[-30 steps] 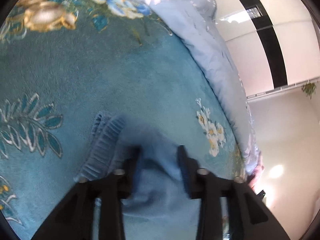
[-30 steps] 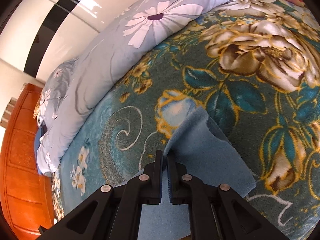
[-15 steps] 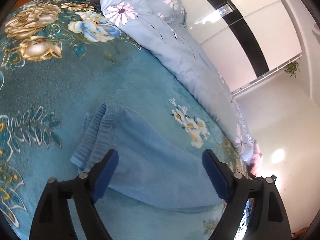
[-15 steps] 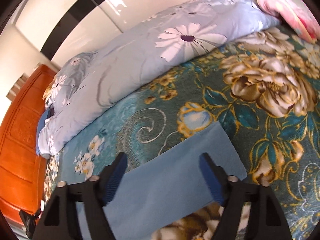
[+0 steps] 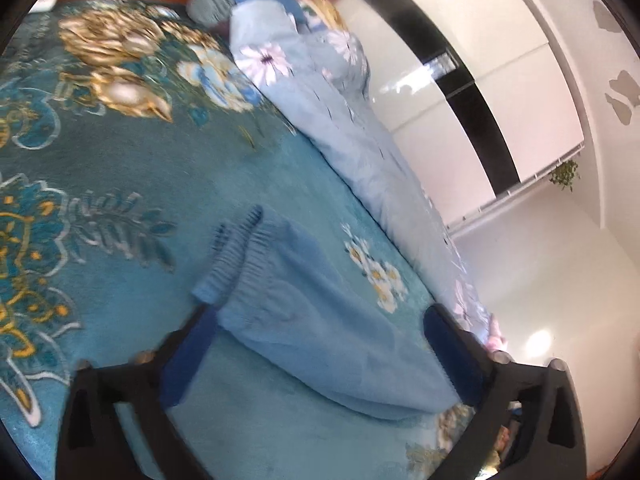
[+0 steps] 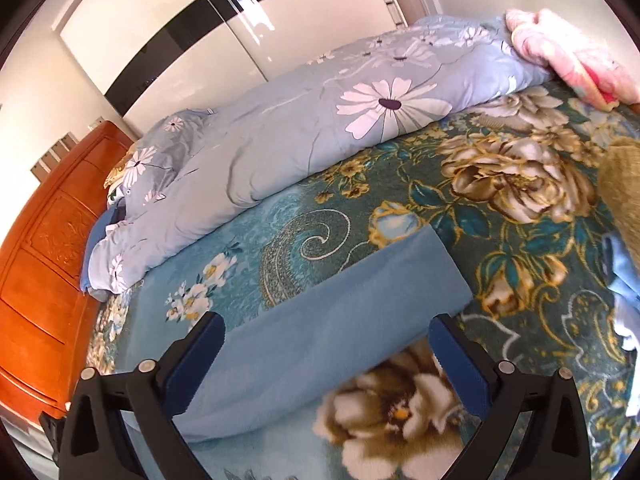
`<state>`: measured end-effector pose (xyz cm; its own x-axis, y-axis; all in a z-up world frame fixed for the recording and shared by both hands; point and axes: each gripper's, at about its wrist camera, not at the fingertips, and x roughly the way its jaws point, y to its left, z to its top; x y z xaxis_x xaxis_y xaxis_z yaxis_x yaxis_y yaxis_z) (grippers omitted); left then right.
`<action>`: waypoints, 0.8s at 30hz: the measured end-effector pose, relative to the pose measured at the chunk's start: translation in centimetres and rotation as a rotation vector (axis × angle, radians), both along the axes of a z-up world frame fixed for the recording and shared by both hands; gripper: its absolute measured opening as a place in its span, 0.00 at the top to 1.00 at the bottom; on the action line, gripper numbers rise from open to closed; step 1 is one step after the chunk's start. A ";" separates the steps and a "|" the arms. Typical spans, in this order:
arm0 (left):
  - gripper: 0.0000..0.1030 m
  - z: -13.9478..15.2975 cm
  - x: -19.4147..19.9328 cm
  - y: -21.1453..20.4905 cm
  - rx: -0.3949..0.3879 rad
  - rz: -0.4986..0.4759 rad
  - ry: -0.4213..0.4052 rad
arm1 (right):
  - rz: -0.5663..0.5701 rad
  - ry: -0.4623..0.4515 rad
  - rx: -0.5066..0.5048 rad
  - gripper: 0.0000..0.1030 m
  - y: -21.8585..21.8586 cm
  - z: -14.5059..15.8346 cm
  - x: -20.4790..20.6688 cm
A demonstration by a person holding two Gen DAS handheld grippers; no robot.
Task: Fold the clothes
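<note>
On a bed spread with a teal floral blanket (image 5: pixel 120 184), a folded pair of light blue trousers (image 5: pixel 320 332) lies flat, seen from two hand-held grippers. In the left wrist view, gold and white blooms fill the blanket's far left; the trousers' ribbed cuffs (image 5: pixel 236 252) point toward the upper left, one lying just beside the other, and the cloth runs down to the lower right. The left gripper (image 5: pixel 316 360) hangs above the garment with its blue-padded fingers (image 5: pixel 188 364) spread wide, one on either side of the cloth, gripping nothing; whether the pads touch the fabric cannot be told. Further right, a pale blue daisy-print duvet (image 5: pixel 344 120) lies bunched along the blanket's far edge, with a white wall (image 5: pixel 532 80) beyond.

In the right wrist view, an orange wooden headboard (image 6: pixel 44 280) stands at far left, the same duvet (image 6: pixel 304 120) stretching across the middle. Below it the trousers (image 6: pixel 328 320) form a smooth blue band on the blanket (image 6: pixel 520 216), and the right gripper (image 6: pixel 324 364) is likewise spread wide and holds nothing, its fingers (image 6: pixel 196 360) straddling the fabric. A pink floral cloth (image 6: pixel 560 48) lies at top right, and a tan garment (image 6: pixel 624 192) shows at the right edge
</note>
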<state>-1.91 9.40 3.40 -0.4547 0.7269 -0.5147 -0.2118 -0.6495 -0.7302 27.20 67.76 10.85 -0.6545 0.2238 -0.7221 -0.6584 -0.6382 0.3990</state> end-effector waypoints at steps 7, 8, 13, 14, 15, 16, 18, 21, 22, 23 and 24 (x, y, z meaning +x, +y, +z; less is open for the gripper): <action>0.00 -2.6 0.8 0.5 0.033 -0.010 -0.026 | 0.064 0.042 0.023 0.00 -3.9 -0.4 1.9; 0.00 -2.9 0.7 0.6 0.038 -0.004 -0.040 | 0.071 0.054 0.020 0.00 -4.5 -0.5 2.2; 0.00 -5.1 0.2 1.5 0.063 0.059 -0.113 | 0.112 0.077 0.035 0.00 -7.2 -0.7 2.7; 0.00 -5.4 0.1 1.7 0.069 0.073 -0.122 | 0.115 0.071 0.037 0.00 -7.5 -0.8 2.7; 0.00 -5.8 0.0 2.0 0.067 0.075 -0.133 | 0.116 0.063 0.037 0.00 -7.8 -0.9 2.6; 0.00 -6.1 -0.2 2.3 0.064 0.076 -0.145 | 0.116 0.062 0.034 0.00 -8.1 -1.0 2.5; 0.00 -6.2 -0.4 2.9 0.039 0.083 -0.146 | 0.113 0.069 0.026 0.00 -8.4 -1.2 2.3; 0.00 -6.4 -0.8 3.7 0.000 0.094 -0.146 | 0.110 0.082 0.038 0.00 -8.9 -1.3 1.9; 0.00 -6.5 -0.9 4.0 -0.012 0.097 -0.146 | 0.109 0.086 0.045 0.00 -9.1 -1.4 1.8; 0.00 -6.5 -1.1 4.3 -0.025 0.101 -0.146 | 0.108 0.082 0.050 0.00 -9.3 -1.5 1.6; 0.00 -6.5 -1.2 4.3 -0.019 0.098 -0.144 | 0.107 0.078 0.048 0.00 -9.4 -1.6 1.5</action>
<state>-3.13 13.74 -3.10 -0.4433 0.6725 -0.5926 -0.0411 -0.6757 -0.7361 28.69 58.41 9.29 -0.7304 0.1828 -0.6582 -0.5535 -0.7230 0.4134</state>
